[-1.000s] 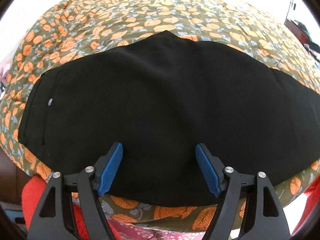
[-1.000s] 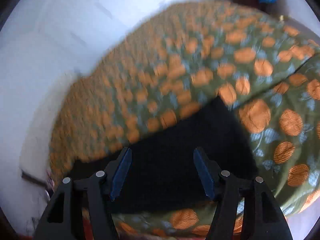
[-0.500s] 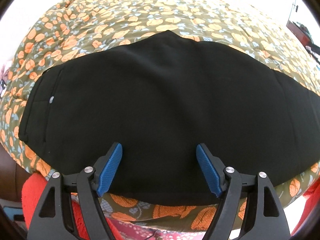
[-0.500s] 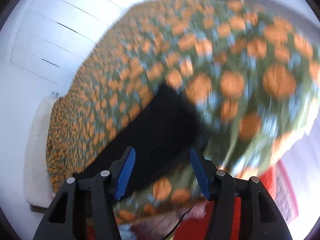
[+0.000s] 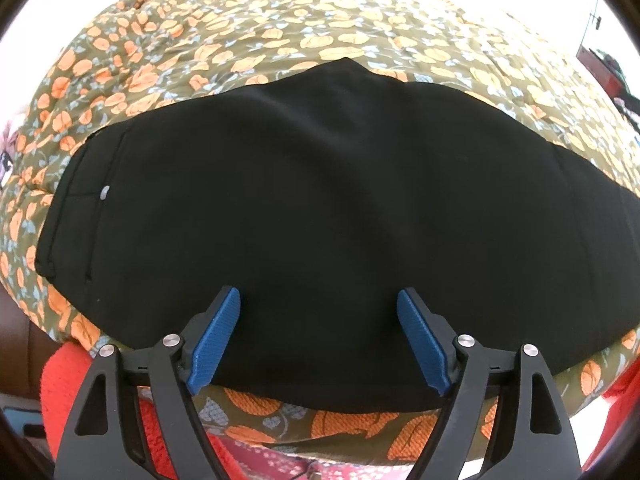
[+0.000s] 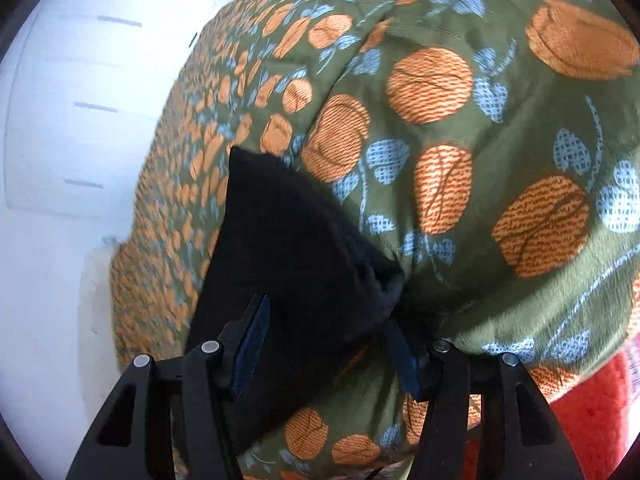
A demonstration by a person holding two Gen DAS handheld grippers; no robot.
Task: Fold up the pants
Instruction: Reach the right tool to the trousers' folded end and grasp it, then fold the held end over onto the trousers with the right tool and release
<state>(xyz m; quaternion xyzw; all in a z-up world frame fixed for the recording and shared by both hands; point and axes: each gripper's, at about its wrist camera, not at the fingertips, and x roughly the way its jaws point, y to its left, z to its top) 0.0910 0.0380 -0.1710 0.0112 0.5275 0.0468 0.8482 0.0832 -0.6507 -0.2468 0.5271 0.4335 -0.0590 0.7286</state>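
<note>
right tool closing around pants

Bright daylight, overexposed top; fisheye edges warped; right view perhaps motion-blurred.

The black pants lie flat and smooth across the middle of the left wrist frame, waistband with a small silver button at left, while the right wrist frame shows one corner bunched at lower centre.

Both cameras look down past their tool, close over the same black pants and flowered bedspread.
</note>
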